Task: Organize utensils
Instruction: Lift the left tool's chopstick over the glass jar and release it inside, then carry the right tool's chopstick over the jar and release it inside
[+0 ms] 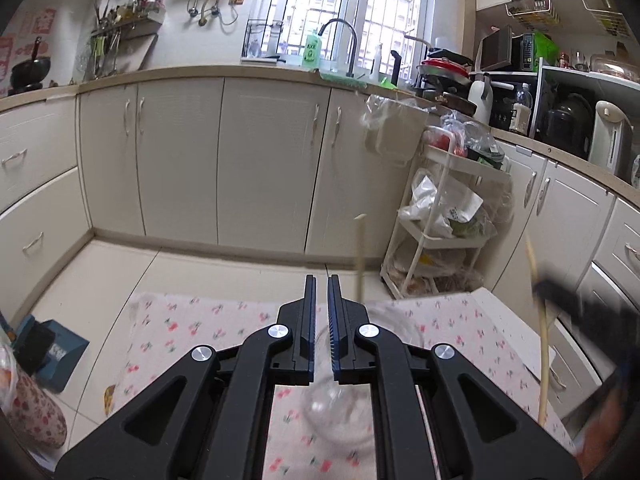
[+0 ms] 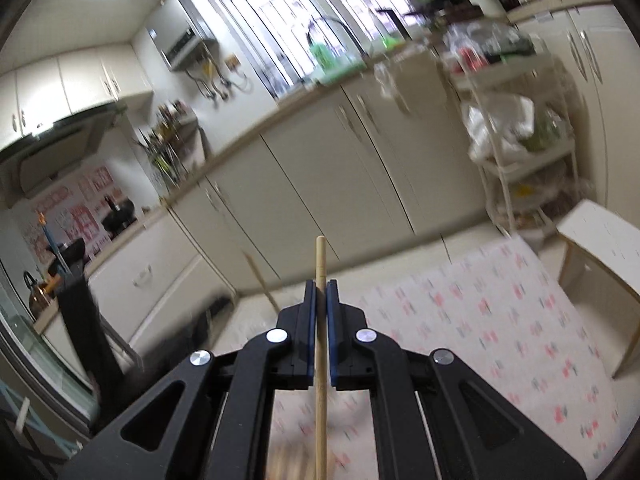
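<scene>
One chopstick [image 2: 320, 320] in right gripper [image 2: 321, 292], another [image 1: 360, 256] in jar [image 1: 340, 408]

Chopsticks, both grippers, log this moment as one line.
right gripper: shut on chopstick | left gripper: shut, empty | glass jar: holds one stick | on floral cloth

left gripper [image 1: 322, 280]: above floral-print cloth [image 1: 192, 332] | clear glass bowl [image 1: 332, 412]: on cloth, below the gripper | pale wooden chopstick [image 2: 320, 320]: between right gripper [image 2: 321, 286] fingers | white tiered cart [image 1: 440, 216]: far right, against cabinets
</scene>
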Demonstrator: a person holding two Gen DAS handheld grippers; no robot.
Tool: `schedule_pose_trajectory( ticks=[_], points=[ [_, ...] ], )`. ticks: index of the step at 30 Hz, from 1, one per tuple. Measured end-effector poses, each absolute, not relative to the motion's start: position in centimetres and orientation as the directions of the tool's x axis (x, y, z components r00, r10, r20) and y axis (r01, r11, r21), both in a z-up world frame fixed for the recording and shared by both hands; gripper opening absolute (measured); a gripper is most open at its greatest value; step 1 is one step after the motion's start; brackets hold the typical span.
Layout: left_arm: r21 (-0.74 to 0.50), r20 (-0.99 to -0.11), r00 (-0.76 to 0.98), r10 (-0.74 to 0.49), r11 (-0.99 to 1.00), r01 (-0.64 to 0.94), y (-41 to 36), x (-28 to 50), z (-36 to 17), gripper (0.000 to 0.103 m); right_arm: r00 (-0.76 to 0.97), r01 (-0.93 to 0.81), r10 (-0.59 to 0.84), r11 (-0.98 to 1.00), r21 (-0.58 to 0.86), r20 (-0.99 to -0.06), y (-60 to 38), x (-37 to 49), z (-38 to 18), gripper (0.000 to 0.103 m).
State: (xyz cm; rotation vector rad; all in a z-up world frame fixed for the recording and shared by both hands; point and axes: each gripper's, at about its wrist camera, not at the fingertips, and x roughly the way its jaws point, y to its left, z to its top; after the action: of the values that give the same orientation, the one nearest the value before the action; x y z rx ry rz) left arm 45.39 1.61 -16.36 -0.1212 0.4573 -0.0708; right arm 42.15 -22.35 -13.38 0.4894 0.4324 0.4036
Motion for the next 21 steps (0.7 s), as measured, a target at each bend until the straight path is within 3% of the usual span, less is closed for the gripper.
schedule_pose_trajectory(
  ticks=[6, 9, 21],
  points=[
    [-0.186, -0.494, 0.862, -0.113, 0.982, 0.022, 4.1, 41.6, -18.1, 0.021, 0.897, -0.309, 0.423, 0.809, 0.499, -0.131, -19.5, 45.8, -9.7, 0.006],
    [-0.211, -0.517, 0.849, -0.11, 0.978, -0.002, 5.3, 39.6, -19.2, 0.024, 0.92, -0.29, 0.379, 0.824, 0.486, -0.094, -18.2, 47.9, -9.4, 0.006],
    [-0.273, -0.555, 0.824, -0.114, 0.961, -0.051, 7.3, 36.9, -20.2, 0.039, 0.929, -0.232, 0.332, 0.869, 0.438, -0.165, -15.5, 50.6, -13.2, 0.006]
  ],
)
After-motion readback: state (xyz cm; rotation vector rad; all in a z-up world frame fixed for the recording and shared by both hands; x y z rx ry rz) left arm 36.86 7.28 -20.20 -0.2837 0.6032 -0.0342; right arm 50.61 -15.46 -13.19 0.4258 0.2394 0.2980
